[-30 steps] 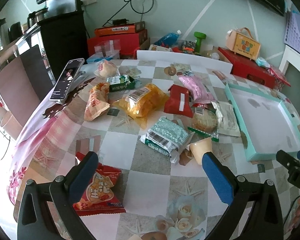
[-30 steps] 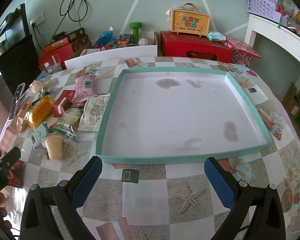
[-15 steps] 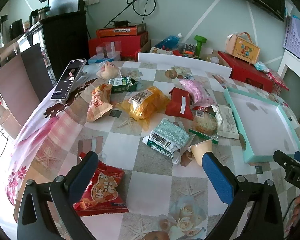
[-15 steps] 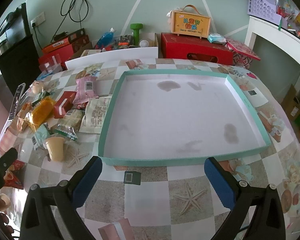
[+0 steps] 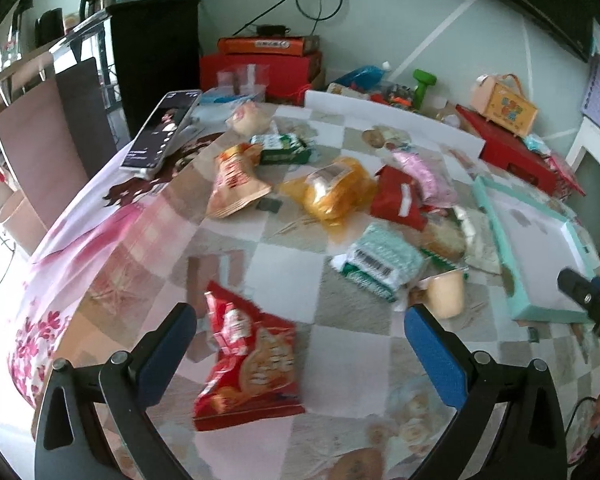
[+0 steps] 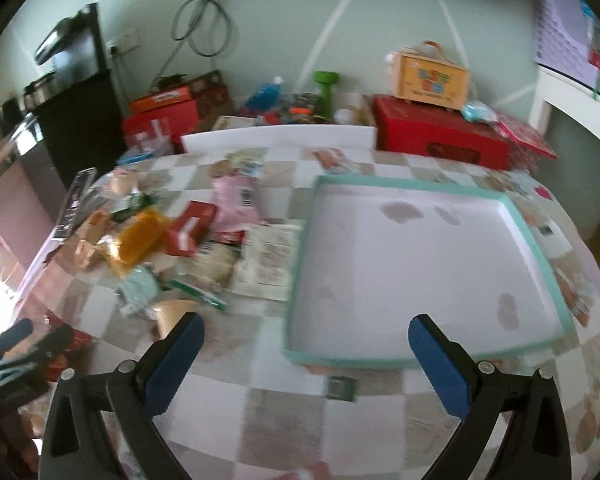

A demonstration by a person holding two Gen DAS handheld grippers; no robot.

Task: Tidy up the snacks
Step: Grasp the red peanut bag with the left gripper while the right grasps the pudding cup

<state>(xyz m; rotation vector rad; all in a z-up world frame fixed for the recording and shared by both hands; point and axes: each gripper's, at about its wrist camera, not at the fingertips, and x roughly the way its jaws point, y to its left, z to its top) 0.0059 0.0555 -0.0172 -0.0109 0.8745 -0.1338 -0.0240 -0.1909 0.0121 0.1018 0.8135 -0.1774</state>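
Left gripper [image 5: 300, 320]: spread wide, a red snack bag [image 5: 248, 360] lying on the table [image 5: 340, 360] between its fingers.
Right gripper [image 6: 306, 332]: spread wide, nothing held, over the tray's [image 6: 540, 248] near-left corner.

Left tool [image 5: 300, 332]: black plastic frame, two angled arms, each tipped with a blue pad [image 5: 434, 354]. Silver round screws on the arm joints, teardrop cutouts in the outer frame plates. Right tool [image 6: 306, 342]: same build, black frame, blue pads [image 6: 440, 364], silver screws, teardrop slots. Left view's right edge shows the other tool's black tip with small white lettering, plus a bit of skin below.
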